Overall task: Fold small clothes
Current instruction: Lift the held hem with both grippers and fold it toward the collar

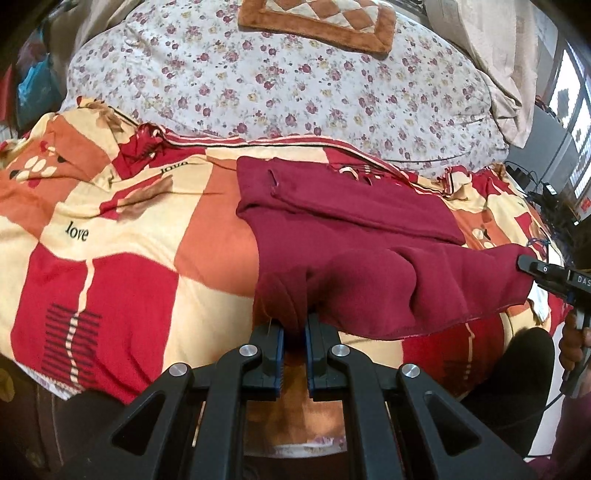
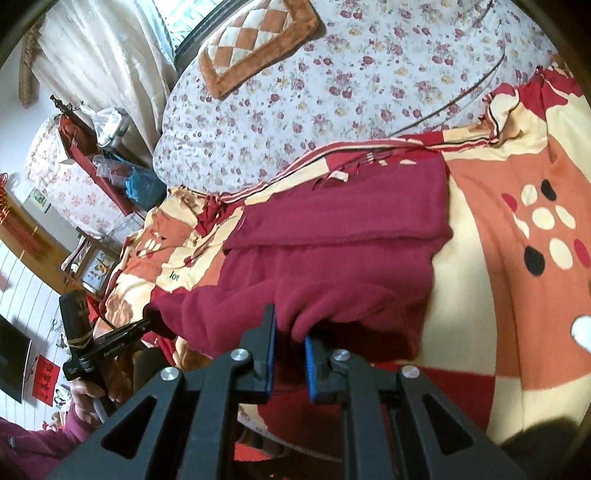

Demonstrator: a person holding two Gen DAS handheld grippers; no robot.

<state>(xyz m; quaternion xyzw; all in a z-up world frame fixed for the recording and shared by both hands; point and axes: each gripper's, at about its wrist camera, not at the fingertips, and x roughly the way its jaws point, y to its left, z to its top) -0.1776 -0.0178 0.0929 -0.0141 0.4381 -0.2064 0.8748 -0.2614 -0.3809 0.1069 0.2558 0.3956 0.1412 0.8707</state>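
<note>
**Maroon garment, held at two points over a patterned bedspread**

Item: one maroon garment [image 1: 351, 221], knitted, its far part lying flat and folded on the bed, its near part lifted off the surface and hanging between two tools. A pale label showed at its far edge in both views.

Left gripper [image 1: 294, 325]: jaws drawn together on a bunched fold of the garment's near edge, the cloth pinched between the blue pads [image 1: 279, 343]. From the right wrist view the same tool appeared at lower left [image 2: 146, 321], clamped on the garment's corner, with a hand [image 2: 86, 397] around its handle.

Right gripper [image 2: 290, 332]: jaws narrow, closed on a thick fold of maroon cloth. In the left wrist view it entered from the right edge [image 1: 524, 264], its tip on the garment's other corner.

Support: a bedspread [image 1: 110, 277] in red, orange and cream blocks, printed with the word "love". Beyond it lay a white quilt [image 1: 277, 81] with small purple flowers, and on that a brown-bordered checked cushion [image 1: 317, 22].

Surroundings: curtains [image 2: 99, 55] and cluttered furniture at the left of the right wrist view, too blurred to list.
</note>
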